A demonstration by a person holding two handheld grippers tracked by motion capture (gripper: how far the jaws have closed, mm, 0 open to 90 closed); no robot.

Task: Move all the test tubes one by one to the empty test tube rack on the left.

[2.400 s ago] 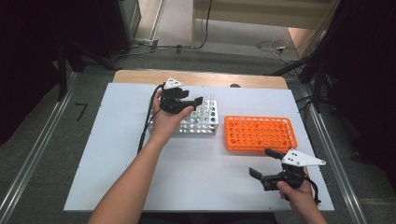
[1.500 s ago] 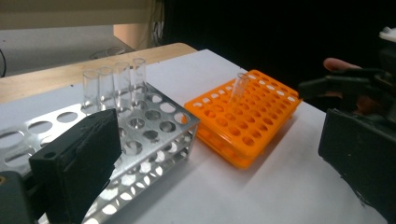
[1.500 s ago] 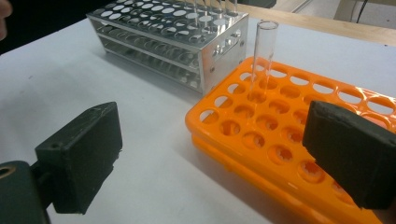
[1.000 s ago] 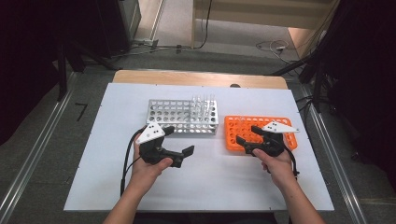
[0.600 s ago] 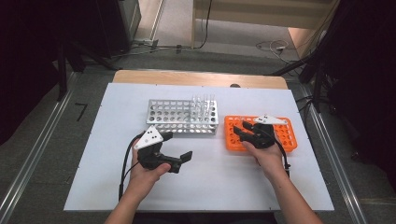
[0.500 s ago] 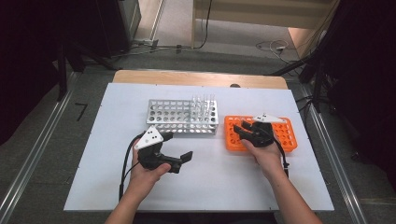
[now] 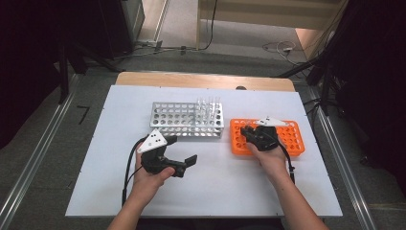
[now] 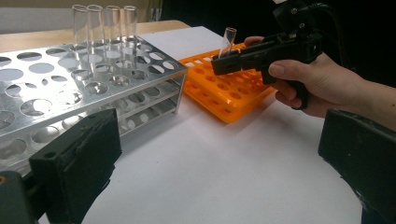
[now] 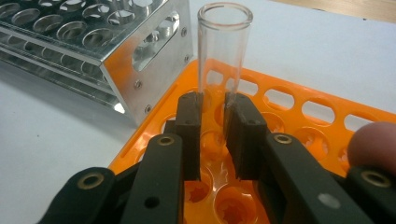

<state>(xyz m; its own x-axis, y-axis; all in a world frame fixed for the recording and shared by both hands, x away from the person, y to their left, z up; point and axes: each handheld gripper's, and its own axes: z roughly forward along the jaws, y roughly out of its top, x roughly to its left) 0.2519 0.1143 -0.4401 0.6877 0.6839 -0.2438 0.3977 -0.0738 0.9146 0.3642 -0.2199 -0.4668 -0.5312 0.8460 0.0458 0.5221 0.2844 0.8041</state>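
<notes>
A clear glass test tube (image 9: 223,60) stands upright in a hole near the left end of the orange rack (image 9: 327,116), and the right gripper (image 9: 214,135) has just been closing on it: the right gripper view shows the two black jaws pressed against the tube's sides low on its length, open mouth well above them. The step in hand looks like the pick-up, with the grip made and the lift not yet begun. The next move probably calls for a straight pull upward so the tube clears its hole without tipping, then a carry across to the metal rack (image 7: 186,120) just beside the orange one, where four more tubes (image 8: 105,28) already stand at its right end.

The left gripper (image 7: 178,162) hovers over the white table (image 7: 230,187), near the metal rack, its jaws wide apart with nothing between them.

The right gripper view settles the contact between jaws and glass, which the high view leaves too small to judge. The left gripper view shows, from the side, the tube (image 8: 228,41) leaning slightly above the right gripper (image 8: 224,63). The high view alone gives the layout of both racks and both hands.
</notes>
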